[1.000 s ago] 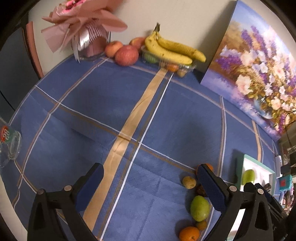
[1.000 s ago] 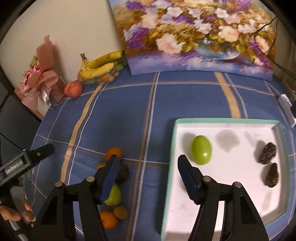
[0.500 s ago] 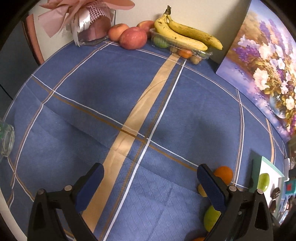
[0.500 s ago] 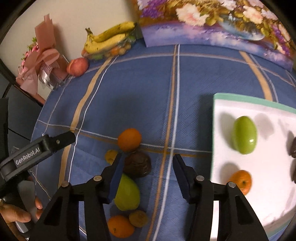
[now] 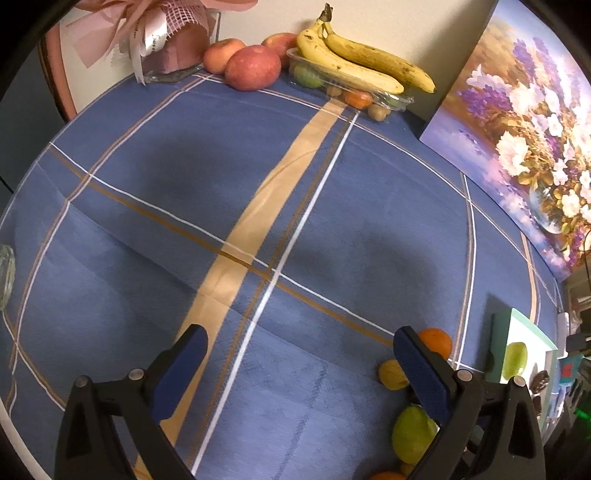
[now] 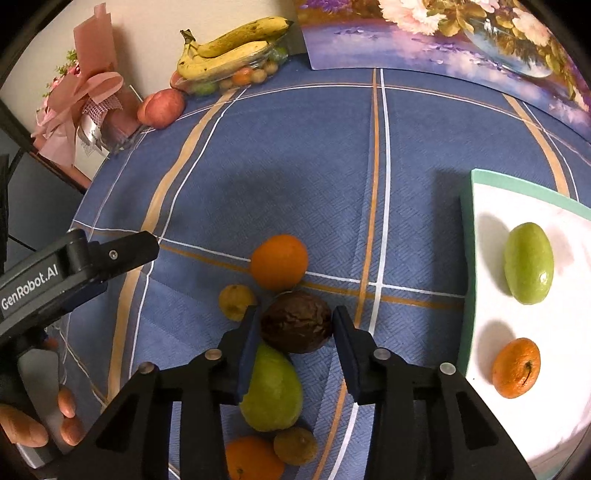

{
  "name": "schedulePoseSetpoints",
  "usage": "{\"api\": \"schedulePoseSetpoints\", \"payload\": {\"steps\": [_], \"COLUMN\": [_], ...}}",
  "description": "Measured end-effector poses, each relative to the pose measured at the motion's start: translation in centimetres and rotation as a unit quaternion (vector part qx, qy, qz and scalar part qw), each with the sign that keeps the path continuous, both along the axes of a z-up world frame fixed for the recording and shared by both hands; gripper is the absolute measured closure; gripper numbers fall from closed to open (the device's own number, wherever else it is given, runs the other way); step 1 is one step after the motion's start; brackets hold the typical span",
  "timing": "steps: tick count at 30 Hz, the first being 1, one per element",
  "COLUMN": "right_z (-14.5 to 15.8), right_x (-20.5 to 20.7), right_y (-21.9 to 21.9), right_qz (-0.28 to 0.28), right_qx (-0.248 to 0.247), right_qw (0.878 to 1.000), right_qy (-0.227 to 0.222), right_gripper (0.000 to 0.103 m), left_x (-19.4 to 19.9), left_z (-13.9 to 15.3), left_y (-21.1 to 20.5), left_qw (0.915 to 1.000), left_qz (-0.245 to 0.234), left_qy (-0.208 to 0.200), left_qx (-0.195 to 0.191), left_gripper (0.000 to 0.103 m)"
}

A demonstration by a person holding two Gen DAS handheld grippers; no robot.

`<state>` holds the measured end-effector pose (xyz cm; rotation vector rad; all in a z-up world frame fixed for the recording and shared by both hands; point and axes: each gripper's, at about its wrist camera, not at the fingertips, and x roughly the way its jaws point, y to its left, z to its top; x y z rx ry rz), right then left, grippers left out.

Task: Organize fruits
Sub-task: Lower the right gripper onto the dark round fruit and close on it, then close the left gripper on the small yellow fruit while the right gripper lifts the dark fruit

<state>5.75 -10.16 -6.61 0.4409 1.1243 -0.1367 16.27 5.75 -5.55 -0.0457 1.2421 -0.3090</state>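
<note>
A wrinkled dark brown fruit [image 6: 296, 322] lies on the blue cloth between the fingers of my right gripper [image 6: 295, 323]; the jaws stand close on each side and I cannot tell if they touch it. Around it lie an orange [image 6: 279, 262], a small yellow fruit [image 6: 236, 301], a green pear [image 6: 271, 391], another orange [image 6: 251, 459] and a small brown fruit [image 6: 295, 445]. The white tray [image 6: 466, 229] at the right holds a green fruit [image 6: 529, 263] and an orange [image 6: 516, 367]. My left gripper [image 5: 299, 365] is open and empty above the cloth.
Bananas [image 5: 354, 62] on a clear fruit box, red apples [image 5: 253, 67] and a pink bouquet [image 5: 159, 33] stand along the back wall. A flower painting [image 5: 524, 122] leans at the right. A glass [image 5: 5, 273] sits at the left edge.
My right gripper has moved left from the tray to the loose fruits and narrowed around the dark fruit. An orange now lies in the tray. My left gripper has shifted slightly.
</note>
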Motion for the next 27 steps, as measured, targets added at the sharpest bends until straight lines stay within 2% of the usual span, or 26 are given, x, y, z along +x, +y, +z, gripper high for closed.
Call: {"api": "schedulePoseSetpoints", "payload": {"steps": [3,9,15,20,27], "right_z": [0.2,1.8,3.1,4.0,4.5], "right_x": [-0.3,-1.5,-3.0,-3.9,-4.4], "right_y": [-0.4,-2.1,-4.2,-5.4,-6.2], "right_qz": [-0.007,-0.025,-0.048,-0.062,-0.068], "right_qx": [0.001,-0.008,-0.007,0.0,0.002], "right_qw": [1.0,1.0,0.999,0.997,0.997], "right_qy": [-0.001,-0.013,-0.023,-0.035,-0.04], "right_gripper": [0.062,0.062,0.062,0.062,0.062], "left_x": [-0.2,-0.8,-1.8,-2.7,-3.0], "left_z": [0.1,0.3,0.3,0.0,-0.5], "left_y": [-0.4,-1.8,-3.9,-5.6,-6.5], "left_qw": [1.0,0.9994,0.9974,0.9946,0.993], "left_qz": [-0.005,-0.033,-0.068,-0.098,-0.11], "left_qy": [0.006,0.011,0.023,0.032,0.04], "left_qx": [-0.006,0.001,0.007,0.009,0.011], "left_gripper": [0.003,0.012,0.029,0.049,0.064]}}
